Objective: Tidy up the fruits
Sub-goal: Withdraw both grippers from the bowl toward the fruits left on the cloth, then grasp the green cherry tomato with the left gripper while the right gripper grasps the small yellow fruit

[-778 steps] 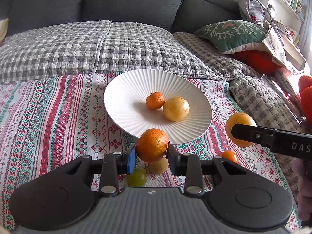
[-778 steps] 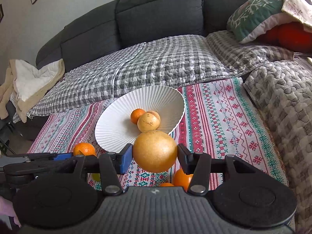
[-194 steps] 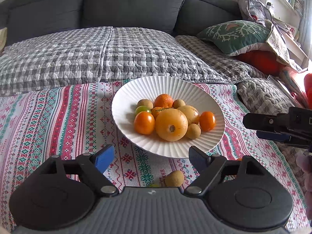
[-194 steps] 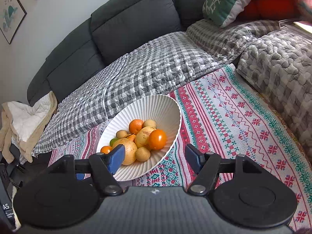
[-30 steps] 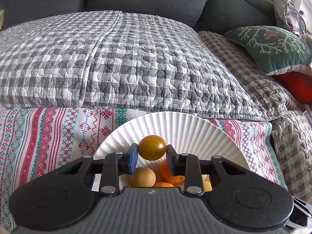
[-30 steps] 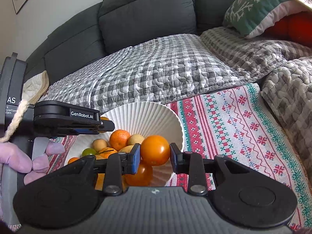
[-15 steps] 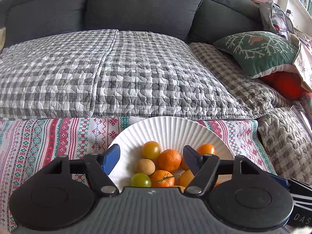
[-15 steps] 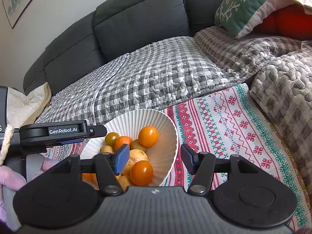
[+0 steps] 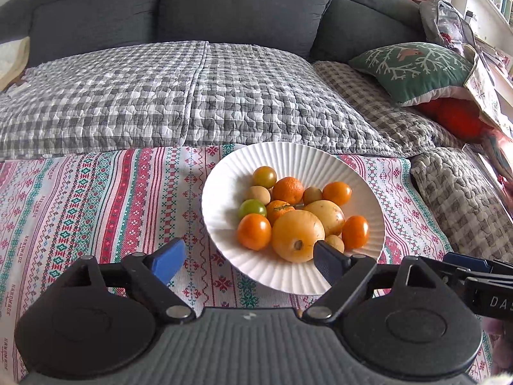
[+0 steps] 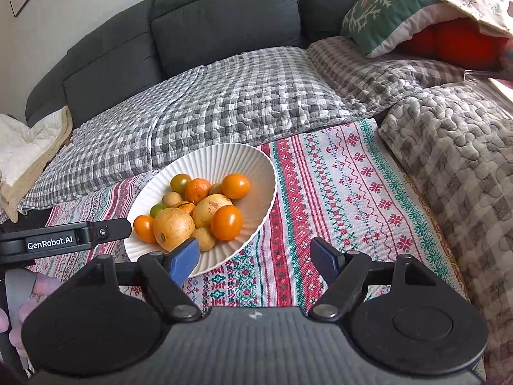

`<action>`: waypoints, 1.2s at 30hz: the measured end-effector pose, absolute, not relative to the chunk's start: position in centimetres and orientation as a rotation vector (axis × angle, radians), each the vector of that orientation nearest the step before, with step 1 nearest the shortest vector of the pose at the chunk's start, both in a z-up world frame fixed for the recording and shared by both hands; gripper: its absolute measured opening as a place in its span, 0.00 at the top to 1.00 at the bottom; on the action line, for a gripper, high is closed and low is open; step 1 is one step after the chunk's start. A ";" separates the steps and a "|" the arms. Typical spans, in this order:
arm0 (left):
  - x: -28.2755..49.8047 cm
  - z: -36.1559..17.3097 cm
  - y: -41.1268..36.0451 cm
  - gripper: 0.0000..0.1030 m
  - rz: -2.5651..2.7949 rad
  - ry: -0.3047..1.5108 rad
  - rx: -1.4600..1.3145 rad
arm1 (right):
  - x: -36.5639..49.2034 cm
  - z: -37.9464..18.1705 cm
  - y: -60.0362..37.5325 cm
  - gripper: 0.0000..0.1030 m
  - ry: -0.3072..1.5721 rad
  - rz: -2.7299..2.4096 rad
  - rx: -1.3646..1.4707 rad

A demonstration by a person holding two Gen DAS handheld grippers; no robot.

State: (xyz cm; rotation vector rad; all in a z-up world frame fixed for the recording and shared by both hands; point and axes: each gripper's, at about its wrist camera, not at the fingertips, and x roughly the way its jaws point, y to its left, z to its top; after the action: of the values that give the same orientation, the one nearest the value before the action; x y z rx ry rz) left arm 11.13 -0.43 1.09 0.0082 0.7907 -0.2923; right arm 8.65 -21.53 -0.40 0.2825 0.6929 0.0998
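A white ribbed bowl [image 9: 307, 160] stands on a patterned cloth [image 9: 96, 199] and holds several fruits: a big yellow grapefruit [image 9: 296, 235], a yellow fruit [image 9: 327, 213], orange tomatoes [image 9: 254, 231], a tangerine [image 9: 291, 189], a green tomato [image 9: 251, 208] and small brown fruits. The bowl [image 10: 224, 160] and grapefruit [image 10: 173, 224] also show in the right wrist view. My left gripper [image 9: 248, 261] is open and empty, just in front of the bowl. My right gripper [image 10: 256, 258] is open and empty, to the bowl's right front.
A grey sofa with checked quilts [image 9: 192, 96] lies behind the cloth. A green pillow [image 9: 413, 67] and a red cushion [image 9: 455, 115] sit at the right. A lumpy grey blanket [image 10: 455, 147] borders the cloth on the right. The other gripper [image 10: 64, 239] shows at the left.
Both grippers have drawn back and risen from the bowl, jaws still open. More of the bowl and all its fruit now show. One second ago each gripper held a fruit, now released into the bowl.
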 end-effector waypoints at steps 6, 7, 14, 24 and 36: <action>7.9 0.6 0.7 0.14 -0.278 0.797 0.016 | 7.0 -0.3 -20.7 0.21 0.715 0.094 0.254; 7.5 0.6 0.7 0.13 -0.277 0.800 0.022 | 6.7 -0.4 -20.5 0.19 0.717 0.096 0.249; 4.9 -0.1 1.4 0.05 -0.250 0.791 0.055 | 5.1 -0.8 -19.8 0.10 0.722 0.096 0.228; 4.0 -2.3 2.9 0.05 -0.223 0.772 0.063 | 3.7 -2.2 -19.4 0.02 0.701 0.040 0.081; 5.1 -4.9 1.0 0.18 -0.243 0.771 0.007 | 4.9 -4.3 -18.0 0.01 0.718 0.005 -0.019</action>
State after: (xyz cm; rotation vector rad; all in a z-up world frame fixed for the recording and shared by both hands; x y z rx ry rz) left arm 5.07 1.01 -4.89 0.0068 0.7713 -0.2429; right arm 4.88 -18.05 -4.34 -0.0188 0.7182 0.0050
